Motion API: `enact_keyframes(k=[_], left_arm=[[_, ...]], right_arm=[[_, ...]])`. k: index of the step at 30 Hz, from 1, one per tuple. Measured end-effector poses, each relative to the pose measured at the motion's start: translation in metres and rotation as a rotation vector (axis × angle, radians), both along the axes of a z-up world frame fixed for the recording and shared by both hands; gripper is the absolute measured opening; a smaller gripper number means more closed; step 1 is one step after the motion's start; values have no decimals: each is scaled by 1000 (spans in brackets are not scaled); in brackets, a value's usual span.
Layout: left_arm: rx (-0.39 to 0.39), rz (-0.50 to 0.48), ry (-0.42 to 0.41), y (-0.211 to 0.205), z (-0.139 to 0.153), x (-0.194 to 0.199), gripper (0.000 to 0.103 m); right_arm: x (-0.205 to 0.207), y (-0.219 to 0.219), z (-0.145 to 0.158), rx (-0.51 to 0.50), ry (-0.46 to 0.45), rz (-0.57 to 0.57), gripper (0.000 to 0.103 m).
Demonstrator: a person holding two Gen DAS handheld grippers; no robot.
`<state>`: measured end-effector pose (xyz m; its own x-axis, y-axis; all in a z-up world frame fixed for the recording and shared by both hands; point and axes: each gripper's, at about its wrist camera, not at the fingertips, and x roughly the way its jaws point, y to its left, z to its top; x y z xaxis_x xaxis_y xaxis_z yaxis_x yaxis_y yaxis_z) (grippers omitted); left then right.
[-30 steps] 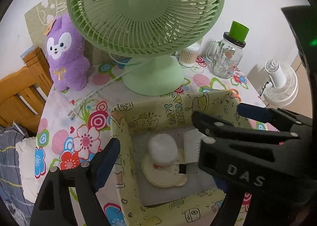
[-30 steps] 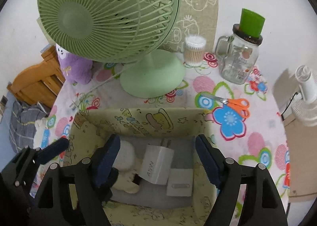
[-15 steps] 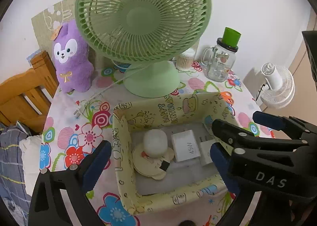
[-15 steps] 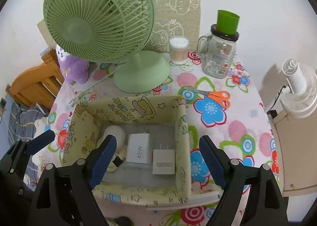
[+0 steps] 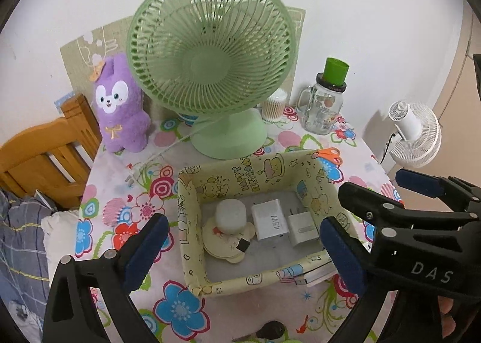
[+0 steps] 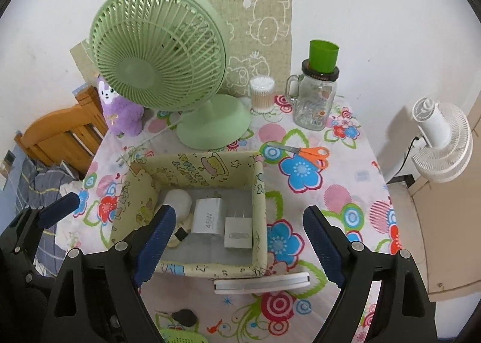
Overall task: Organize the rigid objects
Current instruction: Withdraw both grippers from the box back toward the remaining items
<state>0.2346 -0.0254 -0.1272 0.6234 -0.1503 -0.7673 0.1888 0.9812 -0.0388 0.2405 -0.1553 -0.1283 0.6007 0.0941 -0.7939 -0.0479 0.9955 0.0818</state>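
Sitting square on the flowered table [image 6: 354, 180] is the yellow cartoon-print fabric box [image 6: 260, 192], soft-walled and open-topped. Three things lie on its grey floor: a round cream mirror-like disc carrying a white cylinder [image 5: 231, 215] on the left, one white 45W charger block [image 6: 207, 219] in the middle, and one smaller white plug adapter [image 6: 237, 233] on the right, prongs pointing away. A flat white slab [image 6: 261, 281] rests just outside the near wall.

Behind the box stand one green ribbed plastic fan [image 6: 156, 57], one glass handled jar [image 6: 315, 102] capped by a green cup, one clear tub of cotton swabs [image 6: 262, 93], one purple plush [image 5: 120, 108] and one pair of orange-handled scissors [image 6: 303, 152].

Left gripper [image 5: 240, 246] hangs over the box, jaws just opened wide, nothing between them. Right gripper [image 6: 237, 228] likewise, jaws spread and empty.
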Motion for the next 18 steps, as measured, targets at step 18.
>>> enact_keyframes(k=[18], left_arm=[[-14,29,-33,-6,28,-51,103]], right_arm=[[-54,-17,32,-10,-76,8,93]])
